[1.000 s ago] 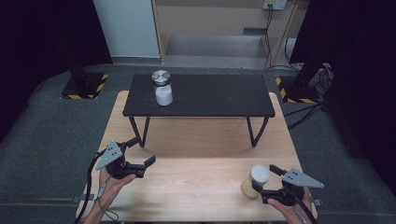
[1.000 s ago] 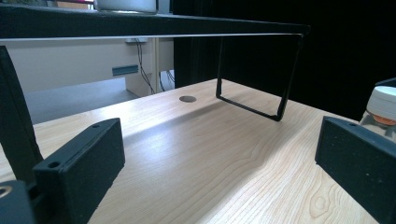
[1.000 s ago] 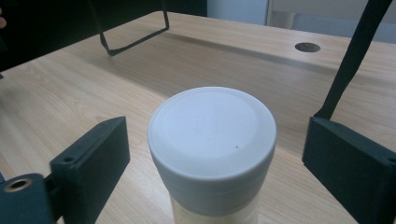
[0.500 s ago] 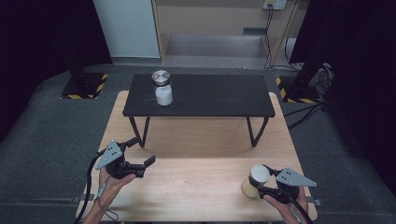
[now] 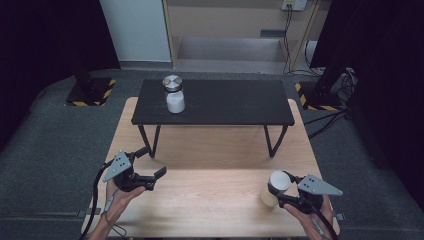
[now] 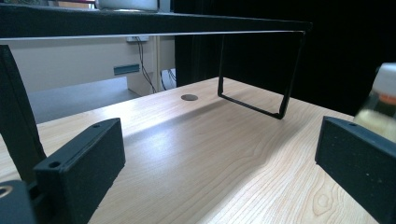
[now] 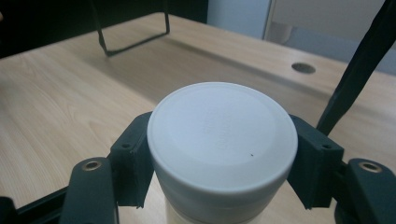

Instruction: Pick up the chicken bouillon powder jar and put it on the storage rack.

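Observation:
A cream jar with a white lid (image 5: 274, 187) stands near the front right of the wooden table (image 5: 210, 160). My right gripper (image 5: 276, 193) is shut on it, and in the right gripper view both black pads press the sides of the jar's lid (image 7: 222, 135). My left gripper (image 5: 156, 179) hovers low over the front left of the table, open with nothing between its fingers. The left gripper view shows its own gripper (image 6: 219, 158) wide apart, with the held jar (image 6: 380, 109) blurred at the far right.
A low black bench (image 5: 240, 105) stands across the back of the table on thin wire legs. On its left part sits a second jar (image 5: 174, 95) with a metal lid and white contents. A small round hole (image 7: 303, 68) is in the tabletop.
The right gripper's jaws have closed onto the jar's lid, with the hand shifting only slightly toward it. The left gripper has stayed where it was.

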The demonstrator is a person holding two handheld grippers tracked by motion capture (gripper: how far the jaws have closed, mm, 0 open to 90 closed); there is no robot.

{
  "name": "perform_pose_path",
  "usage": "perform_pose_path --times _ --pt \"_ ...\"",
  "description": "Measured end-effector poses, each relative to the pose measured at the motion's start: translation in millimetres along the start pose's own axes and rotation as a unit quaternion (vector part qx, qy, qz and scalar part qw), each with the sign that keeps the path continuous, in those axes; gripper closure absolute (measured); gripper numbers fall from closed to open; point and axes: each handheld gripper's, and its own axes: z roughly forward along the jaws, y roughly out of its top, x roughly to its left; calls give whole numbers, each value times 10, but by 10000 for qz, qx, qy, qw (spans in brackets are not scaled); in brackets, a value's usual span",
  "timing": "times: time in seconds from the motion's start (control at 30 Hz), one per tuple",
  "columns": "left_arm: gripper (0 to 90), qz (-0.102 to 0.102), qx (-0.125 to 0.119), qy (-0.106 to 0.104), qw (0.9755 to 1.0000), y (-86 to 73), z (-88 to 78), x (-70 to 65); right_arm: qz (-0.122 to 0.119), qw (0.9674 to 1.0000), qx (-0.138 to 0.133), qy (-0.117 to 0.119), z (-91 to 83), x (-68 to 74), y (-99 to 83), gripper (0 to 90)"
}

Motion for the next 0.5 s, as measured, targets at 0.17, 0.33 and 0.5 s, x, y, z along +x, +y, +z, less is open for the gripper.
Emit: perform_pose_path --times 0.17,0.33,0.5 --pt "3 7 0 -9 10000 -3 4 -5 -90 9997 -207 34 -74 -16 261 337" --pt "3 -1 -1 5 10000 -4 7 -6 -137 9994 -288 99 -122 -48 580 337" --pt "3 1 0 11 10000 -3 5 -7 -192 9991 -323 178 -129 -63 891 337"
